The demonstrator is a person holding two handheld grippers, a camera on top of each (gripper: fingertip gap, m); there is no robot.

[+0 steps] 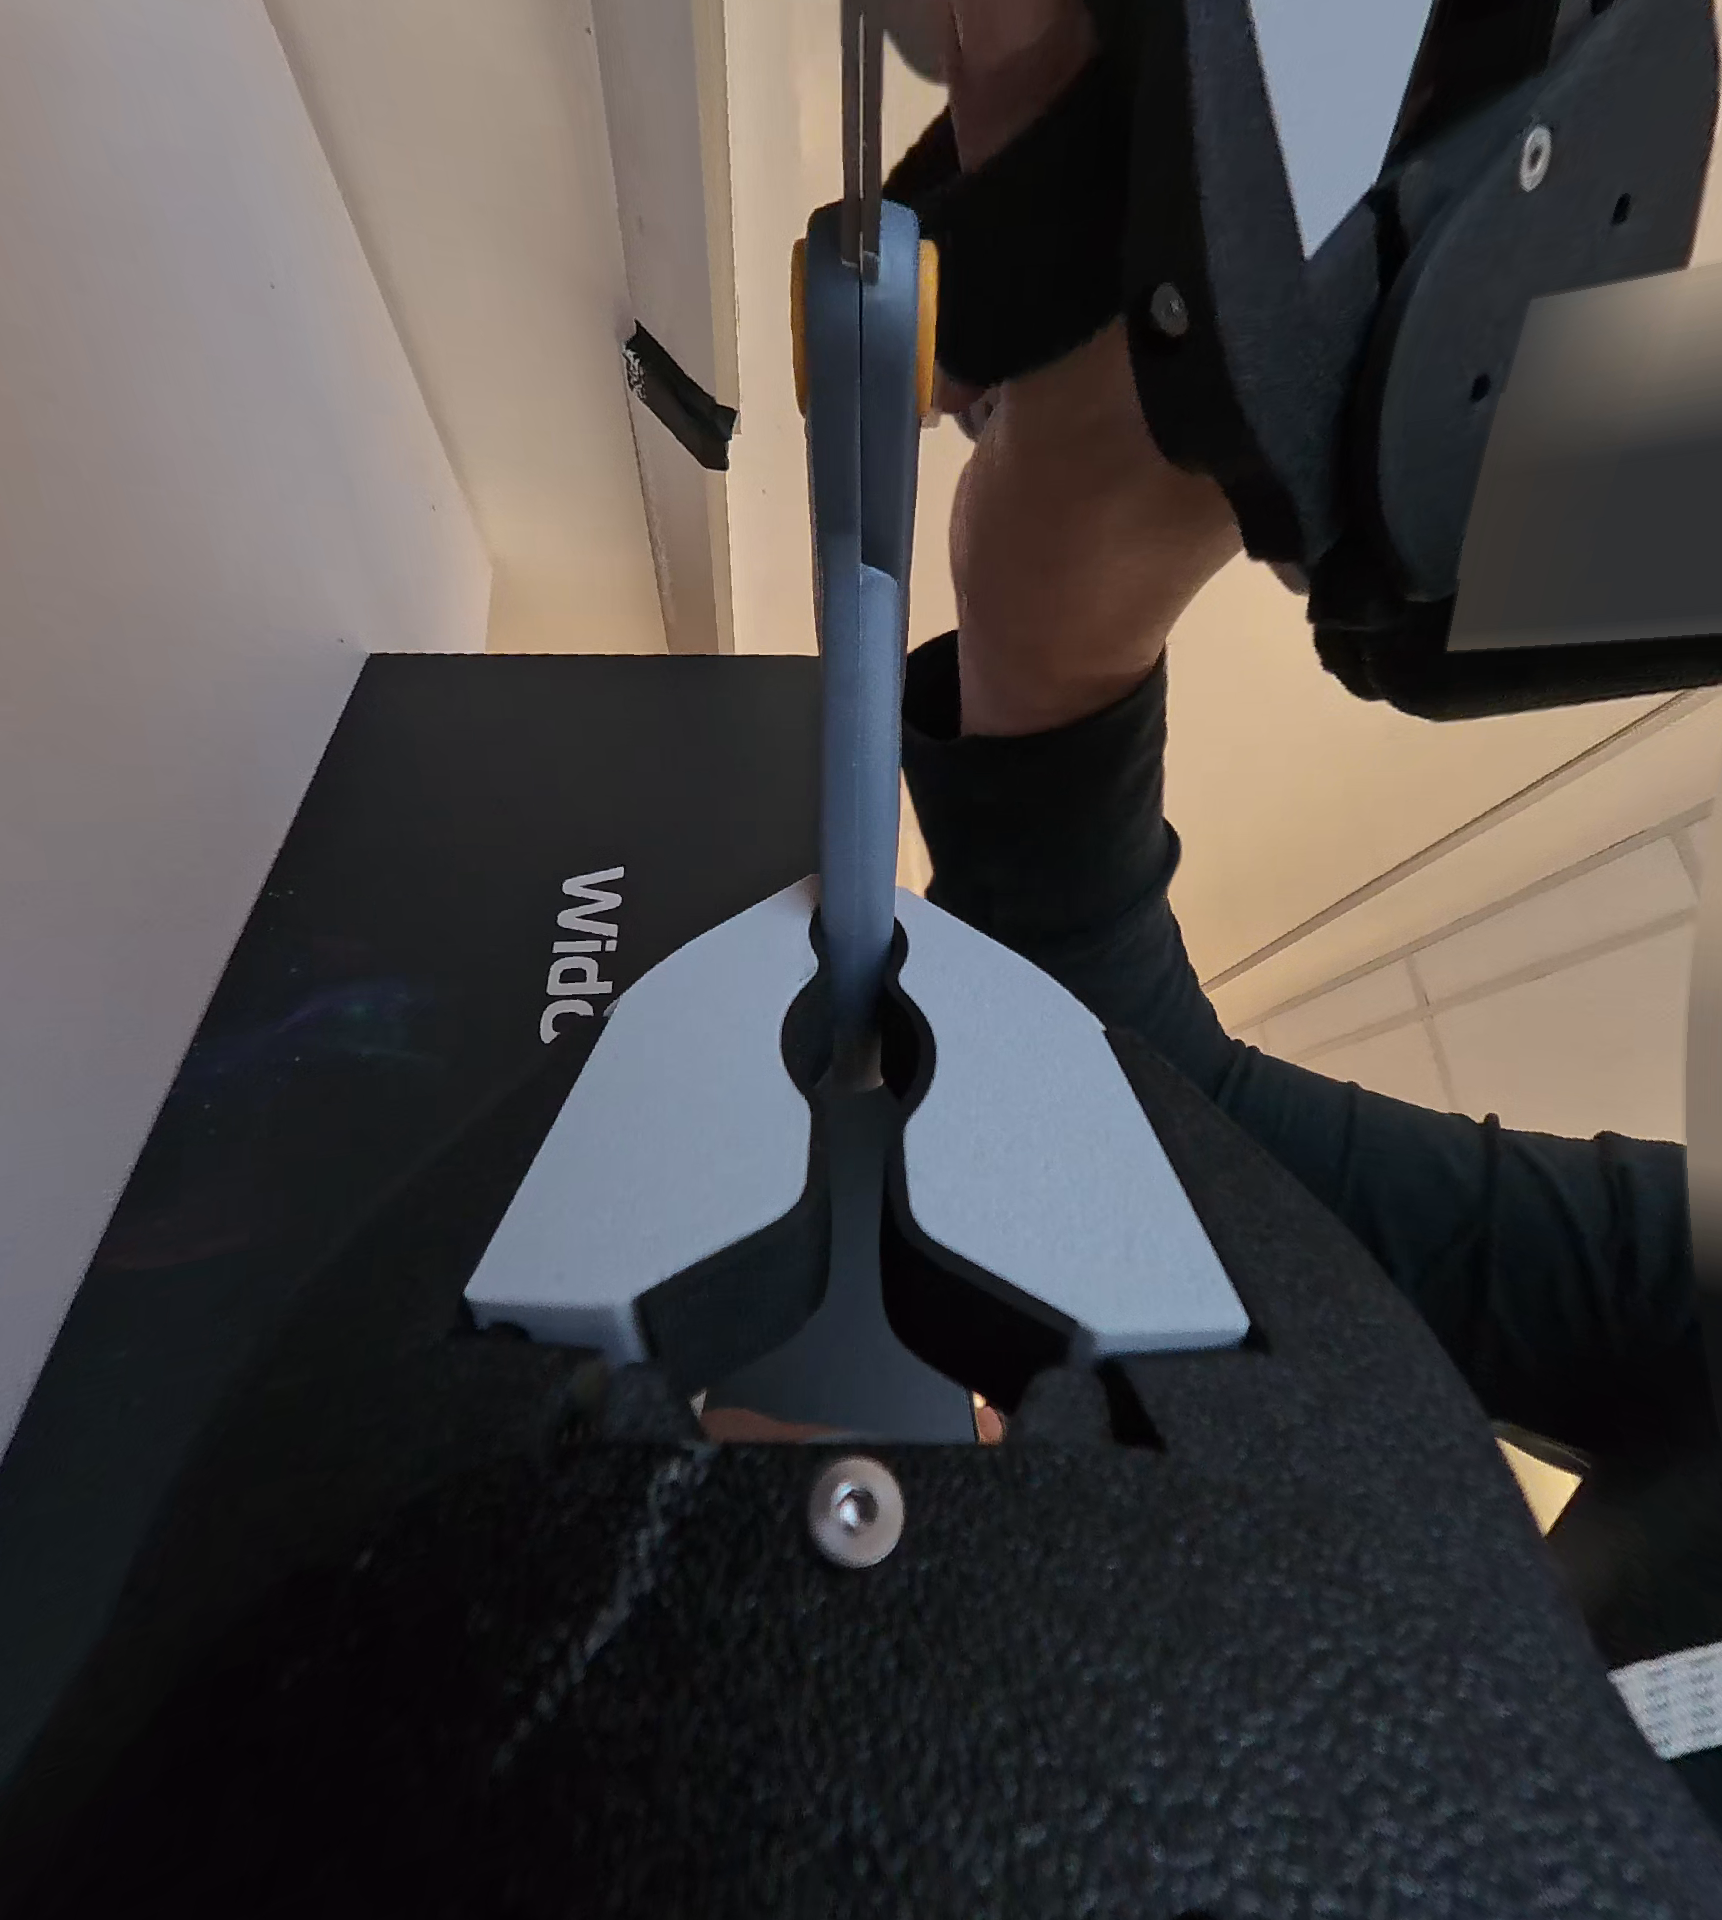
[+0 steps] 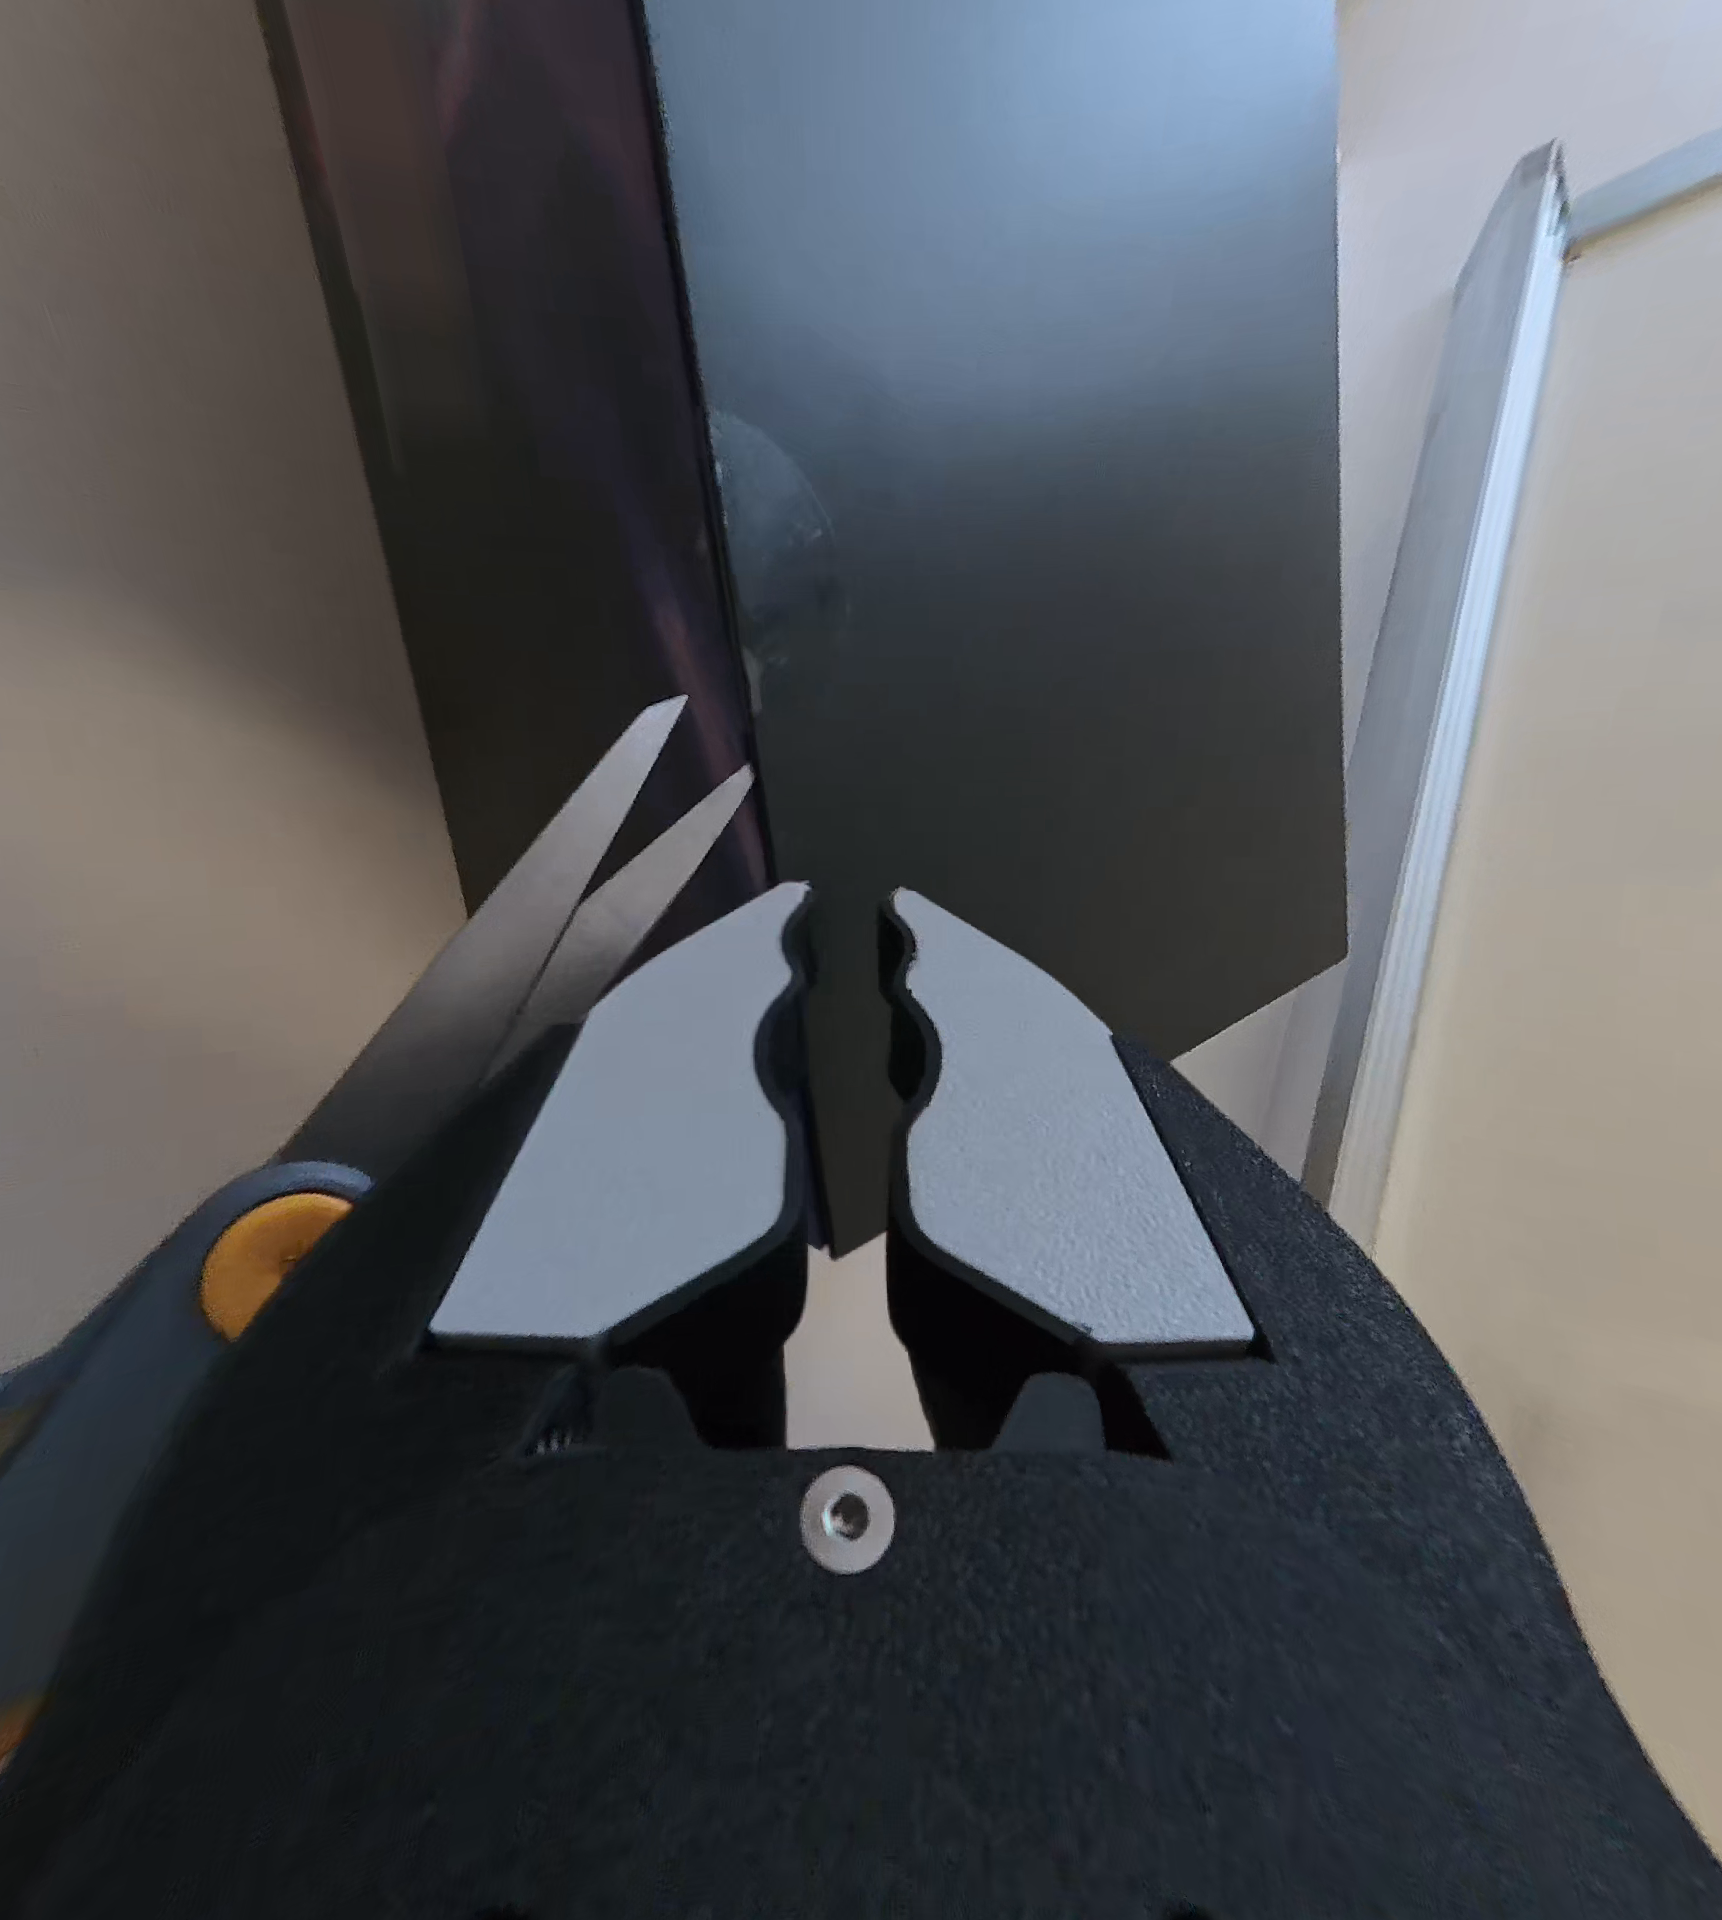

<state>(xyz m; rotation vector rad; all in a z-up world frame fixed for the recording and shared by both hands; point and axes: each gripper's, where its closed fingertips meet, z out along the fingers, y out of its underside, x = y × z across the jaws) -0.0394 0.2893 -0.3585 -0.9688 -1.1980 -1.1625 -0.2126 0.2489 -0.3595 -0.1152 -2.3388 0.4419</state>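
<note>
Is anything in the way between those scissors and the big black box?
Nothing visible. The scissors, held by the left hand-held gripper, point at the black box with open blades; the right hand-held gripper sits beside them, the box's corner between its fingers.

Showing a plain pale wall (image 1: 140, 499) filling the left side of the left wrist view, meeting a cream door frame or trim (image 1: 691, 312) running upward. Carrying a strip of black tape (image 1: 678, 395) stuck at an angle on that trim. Glowing warm yellowish beyond the trim, cooler and whiter on the near wall. Showing pale panels with thin light framing (image 1: 1459, 914) at right, slanting away. In the right wrist view, showing beige wall (image 2: 109, 623) at left, and a white board with a metal edge (image 2: 1459, 675) leaning at right against another cream surface (image 2: 1688, 727). Lighting soft, no hard shadows.
</note>
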